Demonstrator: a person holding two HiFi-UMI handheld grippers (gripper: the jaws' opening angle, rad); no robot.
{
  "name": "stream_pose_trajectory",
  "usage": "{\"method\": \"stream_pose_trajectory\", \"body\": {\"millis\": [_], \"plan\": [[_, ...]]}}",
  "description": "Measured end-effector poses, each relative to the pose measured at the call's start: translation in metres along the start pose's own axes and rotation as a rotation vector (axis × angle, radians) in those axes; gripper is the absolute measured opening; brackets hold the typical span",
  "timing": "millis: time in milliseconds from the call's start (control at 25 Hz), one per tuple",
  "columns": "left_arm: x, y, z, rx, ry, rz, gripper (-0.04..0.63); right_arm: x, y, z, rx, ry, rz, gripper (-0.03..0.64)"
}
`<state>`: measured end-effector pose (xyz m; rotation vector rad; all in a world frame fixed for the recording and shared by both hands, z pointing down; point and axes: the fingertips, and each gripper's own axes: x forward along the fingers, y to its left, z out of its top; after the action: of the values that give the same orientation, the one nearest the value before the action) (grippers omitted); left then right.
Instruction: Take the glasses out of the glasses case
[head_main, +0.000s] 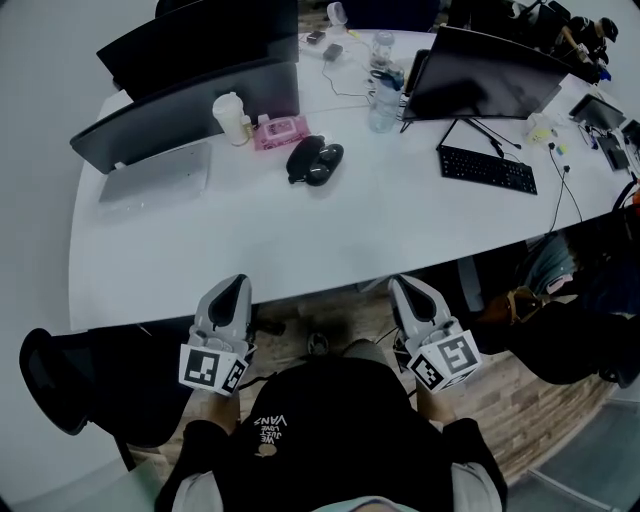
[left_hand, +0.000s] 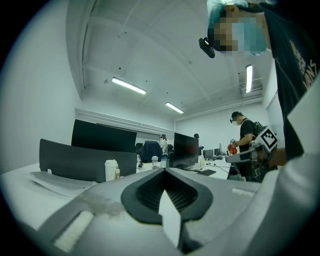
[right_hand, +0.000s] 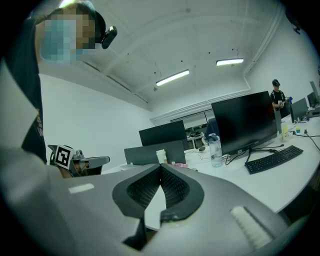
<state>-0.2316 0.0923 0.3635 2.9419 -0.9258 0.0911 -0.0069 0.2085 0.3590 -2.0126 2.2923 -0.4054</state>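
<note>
The black glasses case (head_main: 315, 160) lies on the white table (head_main: 330, 235), at the middle back next to a pink packet. I cannot tell whether its lid is up. My left gripper (head_main: 232, 287) and right gripper (head_main: 401, 287) hover side by side at the table's front edge, close to my body and far short of the case. In the left gripper view, the left gripper (left_hand: 164, 169) has its jaws meeting at the tips with nothing between them. The right gripper (right_hand: 161, 165) is shut in the same way in the right gripper view. Neither gripper view shows the case.
A pink packet (head_main: 279, 131) and a white cup (head_main: 231, 118) stand left of the case, behind a grey laptop (head_main: 155, 175). A water bottle (head_main: 384, 105), a monitor (head_main: 485, 75) and a keyboard (head_main: 487, 168) are at right. A black chair (head_main: 50, 380) is at my left.
</note>
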Motion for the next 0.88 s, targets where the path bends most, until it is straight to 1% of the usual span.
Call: {"method": "stream_pose_trajectory", "body": {"millis": [120, 320, 520, 680, 880], "plan": [[0.003, 0.005, 0.0, -0.016, -0.001, -0.004, 0.001, 0.003, 0.0, -0.001, 0.0, 0.002, -0.013, 0.002], [0.01, 0.01, 0.002, -0.016, -0.007, -0.013, 0.0, 0.008, -0.004, 0.003, -0.006, -0.009, -0.022, 0.002], [0.017, 0.006, 0.0, -0.027, -0.004, -0.02, 0.001, 0.013, -0.013, 0.004, -0.001, -0.016, -0.022, 0.002], [0.029, 0.011, -0.001, -0.032, 0.002, 0.003, 0.0, 0.024, -0.024, 0.002, 0.009, -0.007, -0.001, 0.002], [0.048, 0.012, 0.0, -0.033, 0.002, 0.015, 0.0, 0.04, -0.038, 0.008, -0.008, 0.005, 0.04, 0.002]]}}
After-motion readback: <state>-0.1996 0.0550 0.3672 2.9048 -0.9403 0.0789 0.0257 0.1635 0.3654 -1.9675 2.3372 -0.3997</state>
